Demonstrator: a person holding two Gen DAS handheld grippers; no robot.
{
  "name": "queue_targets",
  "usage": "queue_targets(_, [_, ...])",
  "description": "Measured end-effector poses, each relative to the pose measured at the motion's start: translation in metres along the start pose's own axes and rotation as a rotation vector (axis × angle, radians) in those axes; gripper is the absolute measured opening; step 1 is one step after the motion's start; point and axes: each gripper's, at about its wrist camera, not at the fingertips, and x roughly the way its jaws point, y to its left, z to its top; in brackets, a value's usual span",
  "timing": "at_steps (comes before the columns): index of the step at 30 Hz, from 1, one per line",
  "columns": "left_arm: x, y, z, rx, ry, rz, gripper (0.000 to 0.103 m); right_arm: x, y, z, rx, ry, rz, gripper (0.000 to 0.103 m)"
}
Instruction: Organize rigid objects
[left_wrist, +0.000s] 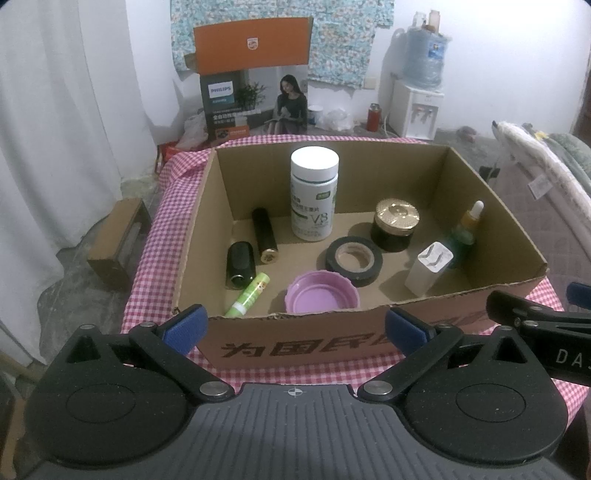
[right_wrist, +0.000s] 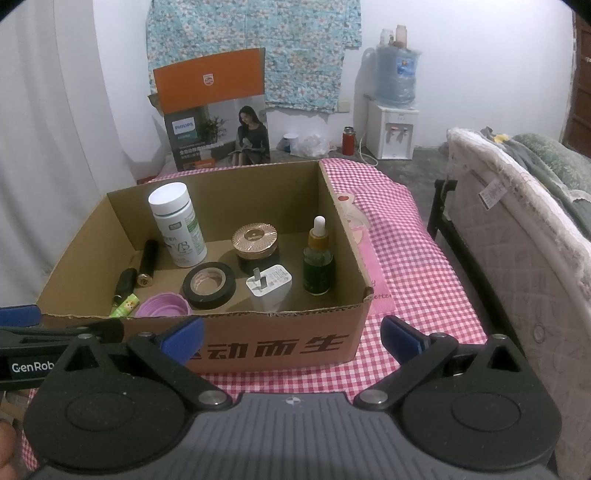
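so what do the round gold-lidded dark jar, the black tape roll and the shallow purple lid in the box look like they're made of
The round gold-lidded dark jar: glossy dark body, probably glass or hard plastic; the ribbed lid shines like metal or metallised plastic.
The black tape roll: matte black vinyl-looking tape wound on a tan core that looks like cardboard.
The shallow purple lid: smooth, evenly coloured, with a scalloped moulded rim, so most likely plastic.

The cardboard box (right_wrist: 280, 343) front wall hides the purple lid's (right_wrist: 162, 308) base.

Your left gripper (left_wrist: 295, 328) has its jaws spread wide and holds nothing. Your right gripper (right_wrist: 291, 334) is just beside it, level with it, jaws equally wide apart and empty.
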Motion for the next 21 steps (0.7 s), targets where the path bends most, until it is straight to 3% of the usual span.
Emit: queue_targets(21, [0.0003,0.0006,-0.0002,0.001,-0.001,0.0,0.103,-0.0005,0.0003,0.0008,-0.001,-0.003,-0.009,0.103])
